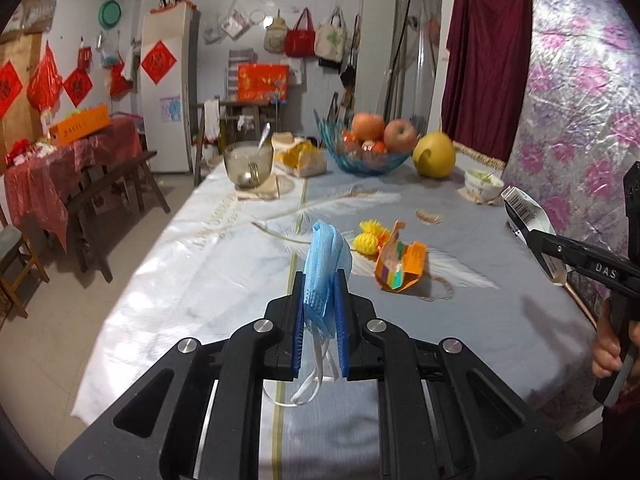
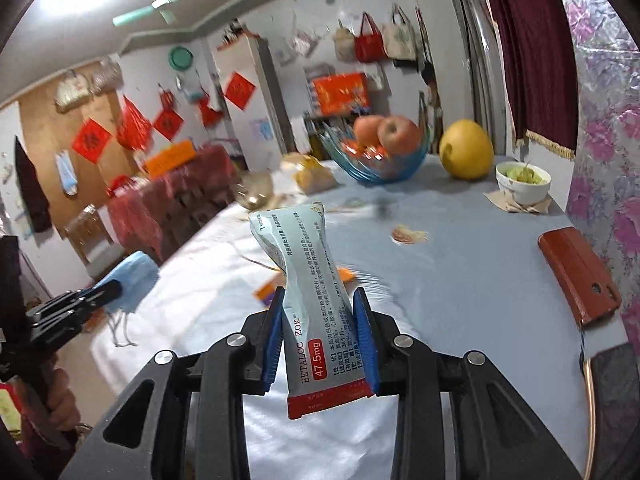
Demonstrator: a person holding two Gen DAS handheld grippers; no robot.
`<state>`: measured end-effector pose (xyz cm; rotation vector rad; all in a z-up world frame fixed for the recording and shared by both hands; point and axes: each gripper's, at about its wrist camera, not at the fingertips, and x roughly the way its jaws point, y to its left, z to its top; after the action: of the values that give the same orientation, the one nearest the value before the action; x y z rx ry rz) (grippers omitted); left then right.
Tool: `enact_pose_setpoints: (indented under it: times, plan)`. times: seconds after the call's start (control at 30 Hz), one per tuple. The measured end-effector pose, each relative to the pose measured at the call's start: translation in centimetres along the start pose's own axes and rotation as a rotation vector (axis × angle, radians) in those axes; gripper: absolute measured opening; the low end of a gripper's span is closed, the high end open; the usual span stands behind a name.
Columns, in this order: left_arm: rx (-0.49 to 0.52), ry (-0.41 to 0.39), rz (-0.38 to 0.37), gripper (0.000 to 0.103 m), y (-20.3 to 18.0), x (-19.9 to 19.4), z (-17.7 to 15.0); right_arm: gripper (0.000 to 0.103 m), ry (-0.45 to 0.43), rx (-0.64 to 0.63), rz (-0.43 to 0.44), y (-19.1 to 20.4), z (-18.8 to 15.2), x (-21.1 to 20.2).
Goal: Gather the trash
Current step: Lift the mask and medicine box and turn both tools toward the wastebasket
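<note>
Your left gripper [image 1: 319, 280] has its jaws clamped on a crumpled blue disposable face mask [image 1: 326, 268], whose white ear loops dangle below the blue pads, lifted above the near part of the table [image 1: 200, 264] with its grey and white feather-print cloth. Your right gripper [image 2: 320, 300] has its jaws pinched on a pale foil medicine sachet with a red band [image 2: 308, 280], held upright over the same table. Just beyond the mask, an orange torn paper carton [image 1: 400, 264] lies on the cloth, touching a yellow honeycomb paper ornament [image 1: 370, 238]. To the right, near the table edge, rests a red-brown phone case [image 2: 576, 276]. Farther on sit a small scrap of peel [image 2: 406, 235], a white bowl of green scraps [image 2: 523, 182], a smoky glass mug with a spoon [image 1: 248, 162], a yellow pomelo [image 1: 434, 155] and a blue glass fruit bowl with apples [image 1: 368, 152].
</note>
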<state>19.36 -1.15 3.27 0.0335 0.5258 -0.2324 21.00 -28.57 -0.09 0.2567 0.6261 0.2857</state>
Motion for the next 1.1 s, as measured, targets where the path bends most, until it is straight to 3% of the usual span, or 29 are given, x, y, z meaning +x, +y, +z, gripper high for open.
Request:
enact_pose_setpoints:
  times: [0.53, 0.83, 1.1]
  plan:
    - [0.002, -0.166, -0.002, 0.015, -1.2, -12.0, -1.3, 0.033, -0.182, -0.013, 0.118, 6.0, -2.4, -12.1]
    - [0.003, -0.25, 0.075, 0.017, 0.8, -18.9, -3.5, 0.033, -0.231, -0.07, 0.191, 11.1, -3.7, -15.9]
    - [-0.027, -0.268, 0.128, 0.017, 3.8, -21.3, -5.4, 0.033, -0.222, -0.154, 0.242, 16.7, -4.0, -16.8]
